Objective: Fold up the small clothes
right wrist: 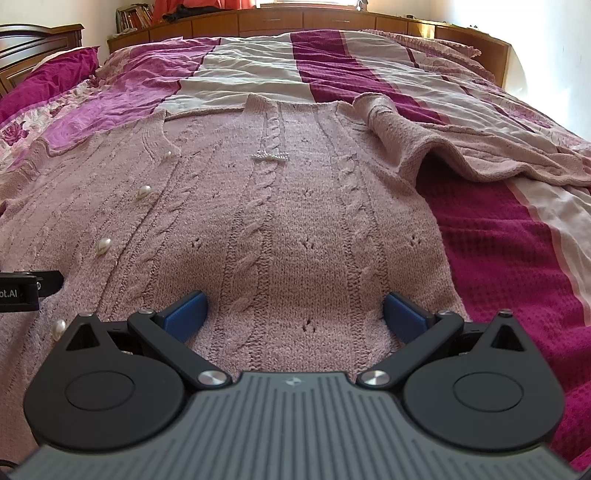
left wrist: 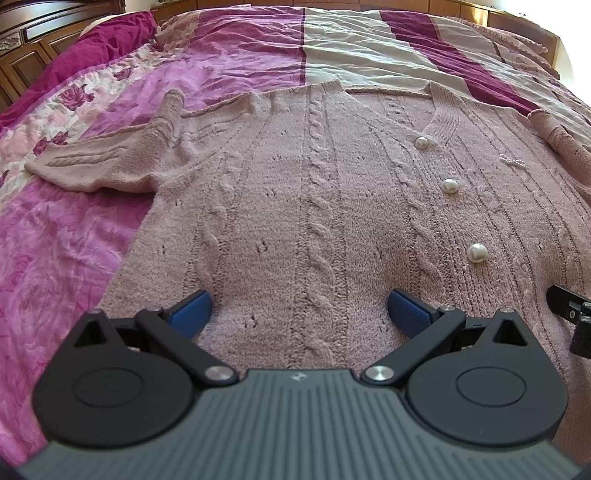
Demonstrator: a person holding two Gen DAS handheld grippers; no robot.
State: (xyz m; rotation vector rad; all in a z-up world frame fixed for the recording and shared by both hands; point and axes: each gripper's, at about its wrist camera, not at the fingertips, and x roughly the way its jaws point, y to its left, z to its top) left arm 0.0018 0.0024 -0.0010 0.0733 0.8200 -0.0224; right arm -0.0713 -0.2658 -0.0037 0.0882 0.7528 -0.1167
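Note:
A pale pink cable-knit cardigan [left wrist: 314, 206] with pearl buttons [left wrist: 450, 185] lies flat, front up, on the bed. Its left sleeve [left wrist: 110, 158] spreads out to the left. In the right wrist view the cardigan [right wrist: 280, 221] fills the middle and its right sleeve [right wrist: 424, 147] lies bunched out to the right. My left gripper [left wrist: 300, 314] is open, its blue pads resting on the left half of the hem area. My right gripper [right wrist: 293, 314] is open over the right half of the hem. Neither holds anything.
The bedspread [left wrist: 66, 258] is pink, magenta and cream, rumpled in places. A magenta pillow [left wrist: 92, 44] and a wooden headboard [left wrist: 22, 55] are at the far left. Wooden cabinets [right wrist: 295, 20] line the far side. The right gripper's edge [left wrist: 572, 314] shows in the left view.

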